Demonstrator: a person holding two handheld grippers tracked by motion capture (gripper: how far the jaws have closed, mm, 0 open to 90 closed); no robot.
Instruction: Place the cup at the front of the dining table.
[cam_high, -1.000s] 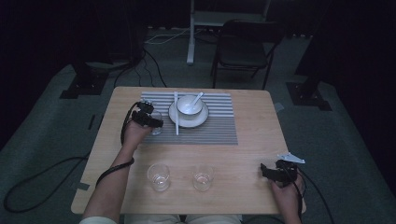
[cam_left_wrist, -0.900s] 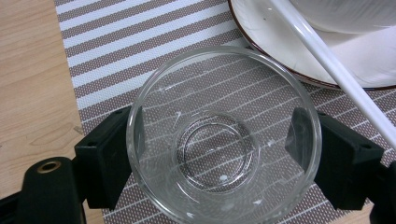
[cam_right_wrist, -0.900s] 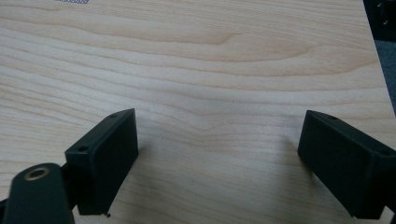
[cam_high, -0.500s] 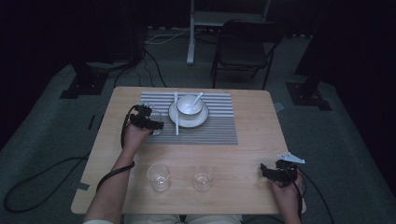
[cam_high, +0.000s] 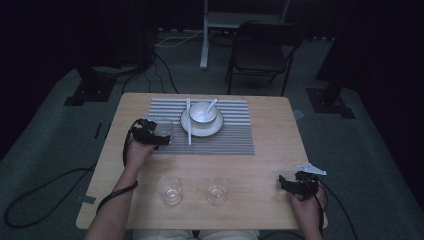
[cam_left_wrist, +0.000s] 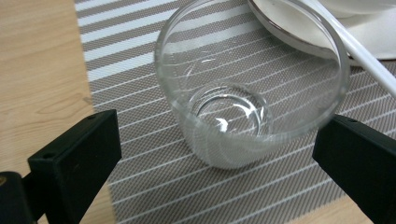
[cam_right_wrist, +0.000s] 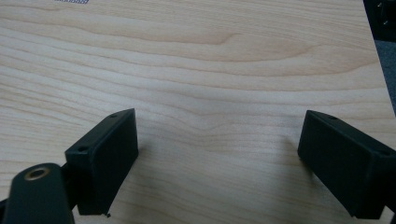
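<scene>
Now glass (cam_left_wrist: 243, 102) upright (mouth up)

**Glass on the striped mat**

We see a clear, empty glass (cam_left_wrist: 252, 93) standing upright on the grey-and-white striped placemat (cam_left_wrist: 154, 186), near the mat's 9 o'clock edge. In the high view the glass (cam_high: 165, 129) stands at 9 o'clock from the white plate (cam_high: 216, 131), apart from it.

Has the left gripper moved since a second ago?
Yes. The left gripper has slid back toward the person, away from the plate, and its jaws now stand apart around the glass.
</scene>
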